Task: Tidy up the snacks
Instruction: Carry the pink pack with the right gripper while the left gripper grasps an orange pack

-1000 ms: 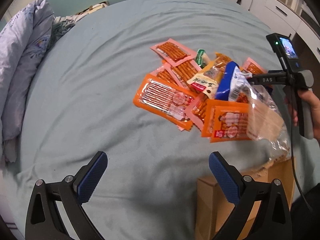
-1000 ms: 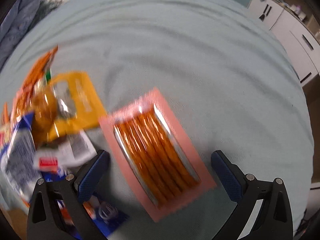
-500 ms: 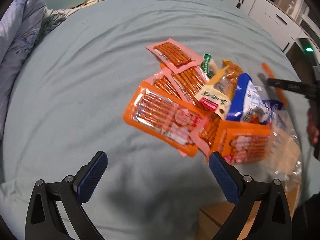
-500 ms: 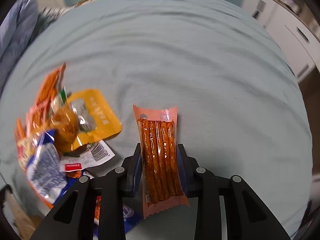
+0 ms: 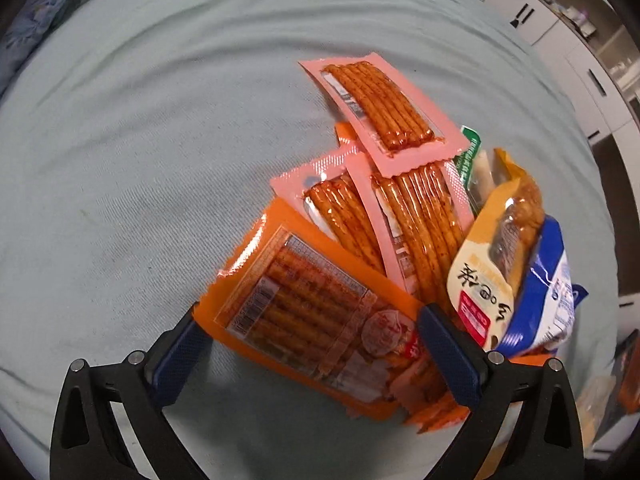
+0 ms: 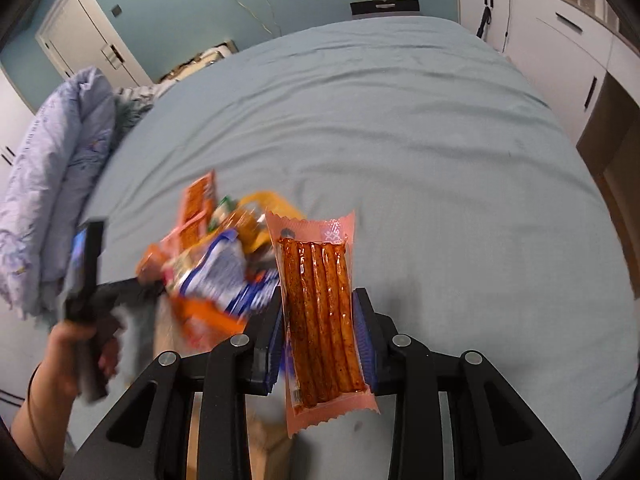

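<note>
A pile of snack packets lies on the grey-blue bed (image 5: 140, 140). My left gripper (image 5: 312, 340) is open, its fingers on either side of an orange packet of spicy sticks (image 5: 316, 320) at the pile's near edge. Behind it lie pink stick packets (image 5: 380, 100), a yellow pouch (image 5: 496, 248) and a blue-white bag (image 5: 540, 300). My right gripper (image 6: 318, 332) is shut on a pink packet of spicy sticks (image 6: 320, 312) and holds it upright above the bed. The pile (image 6: 216, 260) shows blurred to its left.
A cardboard box (image 6: 260, 444) sits below the right gripper at the bed's near edge. A bunched quilt (image 6: 52, 184) lies on the bed's left side. White cabinets (image 6: 560, 40) stand to the right. The hand holding the left gripper (image 6: 84, 280) is at left.
My left gripper moved down and forward until its fingers straddle the orange packet. My right gripper closed on the pink packet and lifted it off the bed.
</note>
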